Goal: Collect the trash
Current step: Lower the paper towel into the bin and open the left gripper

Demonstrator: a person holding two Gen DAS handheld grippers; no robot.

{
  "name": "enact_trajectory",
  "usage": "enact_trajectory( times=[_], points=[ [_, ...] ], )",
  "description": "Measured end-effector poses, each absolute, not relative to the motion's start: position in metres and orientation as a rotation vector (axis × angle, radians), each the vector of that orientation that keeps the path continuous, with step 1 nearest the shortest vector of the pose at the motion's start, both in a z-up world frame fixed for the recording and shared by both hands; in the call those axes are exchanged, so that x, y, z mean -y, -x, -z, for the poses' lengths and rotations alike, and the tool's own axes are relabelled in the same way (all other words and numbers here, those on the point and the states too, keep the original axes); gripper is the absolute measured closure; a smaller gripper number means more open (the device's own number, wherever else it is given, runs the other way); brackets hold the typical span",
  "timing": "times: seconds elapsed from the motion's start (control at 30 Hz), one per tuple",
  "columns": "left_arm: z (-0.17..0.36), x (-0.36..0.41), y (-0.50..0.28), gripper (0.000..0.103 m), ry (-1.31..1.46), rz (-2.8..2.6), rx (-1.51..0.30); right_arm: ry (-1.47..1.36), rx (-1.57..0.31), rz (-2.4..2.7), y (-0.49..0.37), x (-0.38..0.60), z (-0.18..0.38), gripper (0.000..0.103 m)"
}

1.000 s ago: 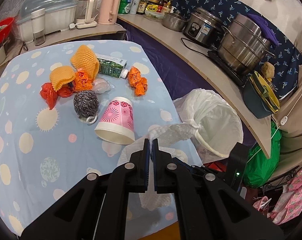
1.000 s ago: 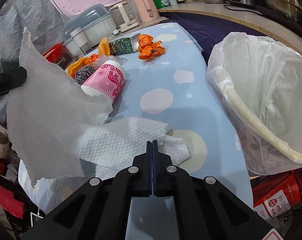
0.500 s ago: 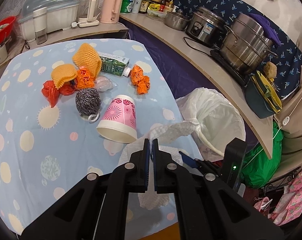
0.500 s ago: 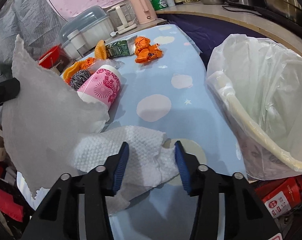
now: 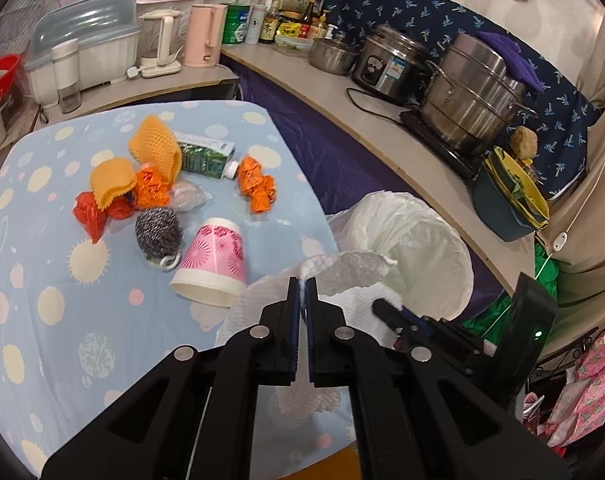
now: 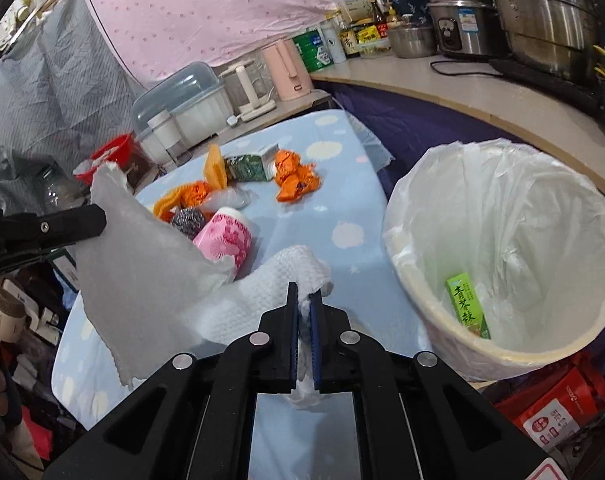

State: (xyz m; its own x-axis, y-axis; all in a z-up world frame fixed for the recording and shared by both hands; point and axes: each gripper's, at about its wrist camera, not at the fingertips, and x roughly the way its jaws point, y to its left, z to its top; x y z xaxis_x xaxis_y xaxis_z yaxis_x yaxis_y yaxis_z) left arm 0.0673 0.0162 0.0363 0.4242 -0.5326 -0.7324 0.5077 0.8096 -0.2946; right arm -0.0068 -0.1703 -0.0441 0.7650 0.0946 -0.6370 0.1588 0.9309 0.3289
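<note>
**Two grippers now pinch one paper towel**

Half a second ago the right gripper (image 6: 303, 300) stood spread above the white paper towel (image 6: 150, 276); now it is pressed onto the towel's corner. The left gripper (image 5: 302, 286) still clamps the opposite edge, and the sheet is raised off the blue dotted surface (image 5: 42, 280) beside the lined trash bin (image 6: 502, 240). One green carton (image 6: 467, 305) lies in the bin. On the surface: one pink paper cup (image 5: 214, 268), one steel scourer (image 5: 158, 232), one green carton (image 5: 204, 155), two yellow mesh pads (image 5: 156, 150).
</note>
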Motion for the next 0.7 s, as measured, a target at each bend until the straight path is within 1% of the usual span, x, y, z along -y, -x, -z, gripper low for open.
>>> enact_trajectory(
  times=[0.3,0.43,0.57,0.6,0.7],
  points=[
    [-0.068,0.033,-0.065,0.101,-0.006,0.752,-0.853,-0.386,-0.575,0.221,0.035,0.234,0.001,0.098],
    [-0.084,0.073,-0.062,0.101,-0.031,0.833,-0.805,-0.386,-0.548,0.296,0.040,0.265,-0.010,0.098],
    [-0.085,0.114,-0.065,0.100,-0.041,0.907,-0.802,-0.385,-0.549,0.352,0.037,0.287,-0.011,0.097],
    [-0.082,0.123,-0.066,0.100,-0.046,0.914,-0.810,-0.386,-0.553,0.363,0.035,0.291,-0.009,0.097],
    [-0.072,0.148,-0.069,0.100,-0.065,0.925,-0.802,-0.395,-0.565,0.401,0.033,0.300,-0.002,0.090]
  ],
)
